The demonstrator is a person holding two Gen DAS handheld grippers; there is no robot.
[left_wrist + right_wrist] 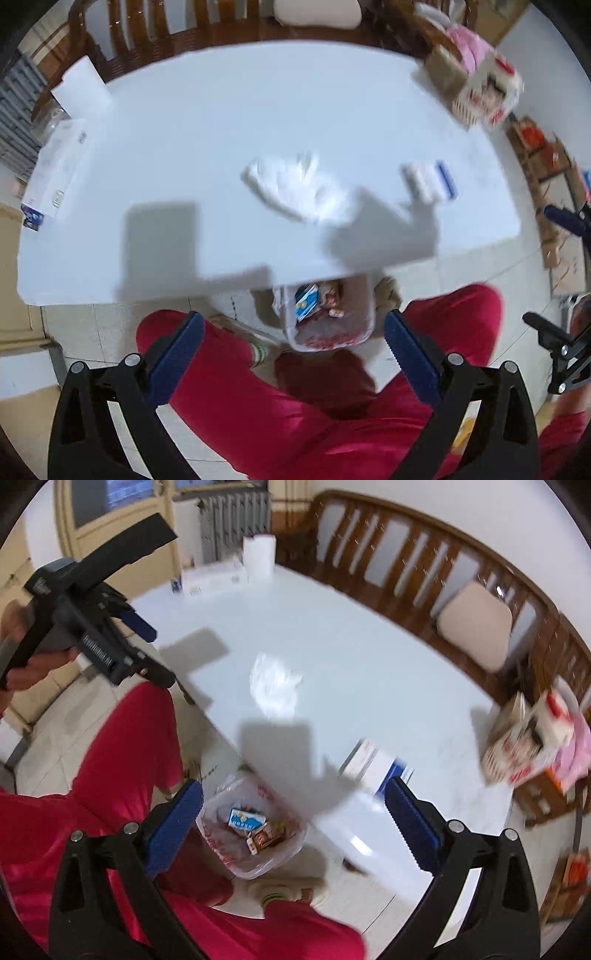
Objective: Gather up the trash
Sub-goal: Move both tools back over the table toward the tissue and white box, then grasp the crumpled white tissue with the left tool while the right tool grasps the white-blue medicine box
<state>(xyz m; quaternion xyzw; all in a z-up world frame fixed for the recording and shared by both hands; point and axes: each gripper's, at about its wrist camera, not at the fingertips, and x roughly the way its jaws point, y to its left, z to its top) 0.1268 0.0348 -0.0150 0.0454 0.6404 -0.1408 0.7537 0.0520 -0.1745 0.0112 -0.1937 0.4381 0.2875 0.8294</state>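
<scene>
A bag-lined trash bin (367, 317) (258, 871) stands on the floor by the white table's (221, 122) (369, 657) near edge, between a seated person's red-trousered legs. It holds a blue-and-white carton (306, 301) (245, 818) and brown snack wrappers. On the table lie a crumpled clear plastic wrapper (291, 188) (275, 681) and a white box with a blue end (430, 181) (376, 768). My left gripper (293, 350) hangs open and empty high above the bin. My right gripper (293, 819) is also open and empty above it. One blue pad (140, 624) of the left gripper shows at upper left in the right wrist view, with a hand holding that gripper.
A wooden bench (406, 542) with a beige cushion (476, 627) runs behind the table. A red-and-white bag (487, 92) (524, 746) sits at one end of the table. White boxes (59, 166) and a paper roll (258, 557) sit at the other end. Cardboard lies on the floor (554, 221).
</scene>
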